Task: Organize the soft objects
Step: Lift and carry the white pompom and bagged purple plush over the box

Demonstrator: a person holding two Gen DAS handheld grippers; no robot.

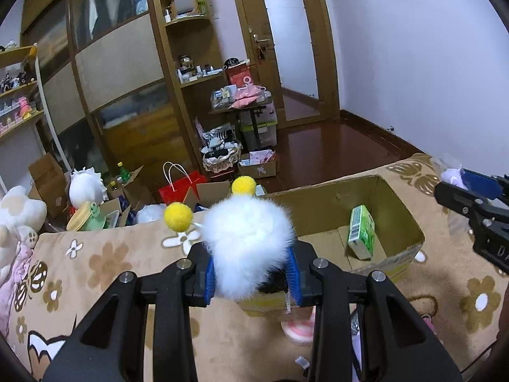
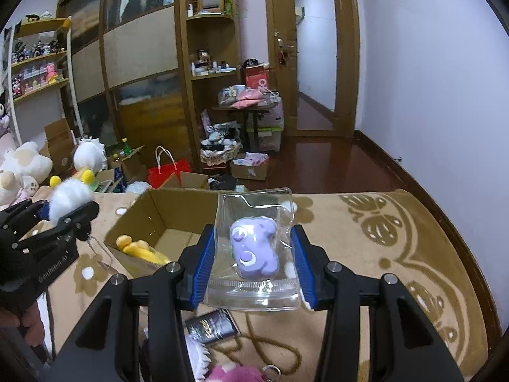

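A: What does the left tool (image 1: 251,273) hold?

B: It is clamped on a fluffy white pompom toy with two yellow felt balls (image 1: 248,238), raised over the tan flower-patterned blanket (image 1: 105,264).

A: And the right tool (image 2: 253,261)?

B: It pinches a clear plastic pouch holding a purple soft figure (image 2: 254,250).

A: What lies beyond them?

B: An open brown cardboard box (image 1: 397,203), just ahead, between both tools. Inside sit a green-and-white tissue pack (image 1: 361,232) and a yellow plush toy (image 2: 140,248).
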